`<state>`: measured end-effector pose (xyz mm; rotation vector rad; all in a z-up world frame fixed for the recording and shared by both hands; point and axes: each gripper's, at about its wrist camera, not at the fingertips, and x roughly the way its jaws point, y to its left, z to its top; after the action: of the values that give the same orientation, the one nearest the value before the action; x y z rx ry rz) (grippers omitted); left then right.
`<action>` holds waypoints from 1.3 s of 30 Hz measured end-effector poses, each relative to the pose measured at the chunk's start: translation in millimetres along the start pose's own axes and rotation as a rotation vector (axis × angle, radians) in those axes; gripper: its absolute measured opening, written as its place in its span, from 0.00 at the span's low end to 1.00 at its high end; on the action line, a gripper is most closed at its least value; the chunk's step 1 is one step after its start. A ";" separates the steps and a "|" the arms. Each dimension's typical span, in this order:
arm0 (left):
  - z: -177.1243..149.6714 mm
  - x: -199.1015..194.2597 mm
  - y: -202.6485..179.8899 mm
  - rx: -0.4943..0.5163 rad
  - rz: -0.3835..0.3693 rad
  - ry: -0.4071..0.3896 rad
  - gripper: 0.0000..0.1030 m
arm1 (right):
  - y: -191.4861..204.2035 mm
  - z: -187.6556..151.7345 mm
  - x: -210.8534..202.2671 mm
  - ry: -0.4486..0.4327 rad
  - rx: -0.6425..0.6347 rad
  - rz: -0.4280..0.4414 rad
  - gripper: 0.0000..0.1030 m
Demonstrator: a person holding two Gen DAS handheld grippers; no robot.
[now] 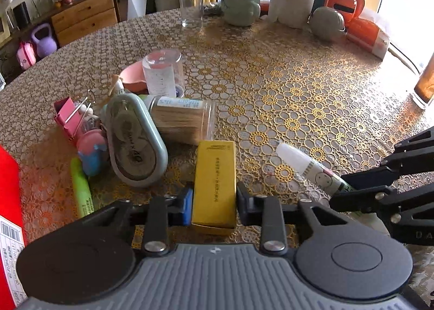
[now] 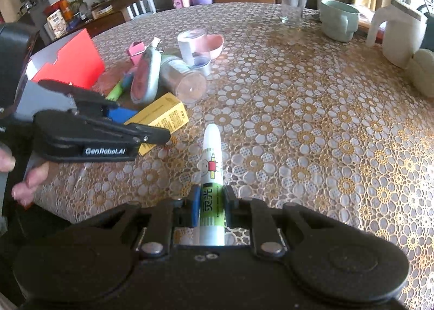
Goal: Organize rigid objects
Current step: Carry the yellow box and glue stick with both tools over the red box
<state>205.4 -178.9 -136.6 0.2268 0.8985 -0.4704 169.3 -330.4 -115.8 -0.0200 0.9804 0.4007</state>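
My left gripper (image 1: 214, 198) is shut on a yellow box (image 1: 214, 182), held low over the table; the box also shows in the right wrist view (image 2: 162, 117). My right gripper (image 2: 211, 204) is shut on a white and green glue stick (image 2: 213, 174), cap pointing away; it also shows in the left wrist view (image 1: 312, 167). Beyond the box lies a pile: a grey-green correction tape case (image 1: 133, 139), a clear jar of toothpicks (image 1: 184, 120), an upturned clear cup (image 1: 161, 72), a pink bowl (image 1: 133, 76), a pink binder clip (image 1: 67, 117), a green highlighter (image 1: 81, 187).
A red box (image 2: 70, 63) stands at the left table edge. At the far side stand a drinking glass (image 1: 191, 8), a green mug (image 1: 240, 7), a white jug (image 1: 294, 0) and an orange container (image 1: 344, 3). A patterned cloth (image 1: 284, 84) covers the round table.
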 end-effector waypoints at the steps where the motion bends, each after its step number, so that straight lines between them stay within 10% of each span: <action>1: -0.3 -1.8 -0.7 0.002 0.011 -0.007 0.29 | 0.4 0.2 -1.3 -0.005 0.008 -0.006 0.16; 11: -6.2 -53.8 24.8 -0.124 0.005 -0.065 0.28 | 34.9 22.7 -35.2 -0.083 0.042 0.032 0.16; 14: -10.9 -73.3 36.3 -0.149 0.017 -0.090 0.07 | 53.6 37.3 -43.2 -0.106 0.023 0.049 0.16; 25: -41.6 -85.3 55.9 -0.155 -0.066 -0.044 0.07 | 70.1 40.6 -41.6 -0.116 0.012 0.022 0.16; 28: -40.0 -85.0 44.5 -0.121 -0.062 -0.053 0.18 | 70.3 36.3 -39.7 -0.110 0.003 0.014 0.16; 32: -40.3 -74.3 38.3 -0.124 -0.022 -0.045 0.69 | 64.6 31.3 -39.2 -0.103 0.023 0.021 0.16; 39: -40.9 -43.6 27.8 -0.081 0.031 0.025 0.63 | 56.8 27.1 -35.0 -0.091 0.023 0.015 0.16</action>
<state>167.2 -126.0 -127.0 0.1724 0.9355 -0.4022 154.6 -283.7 -63.0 0.0258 0.8953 0.4008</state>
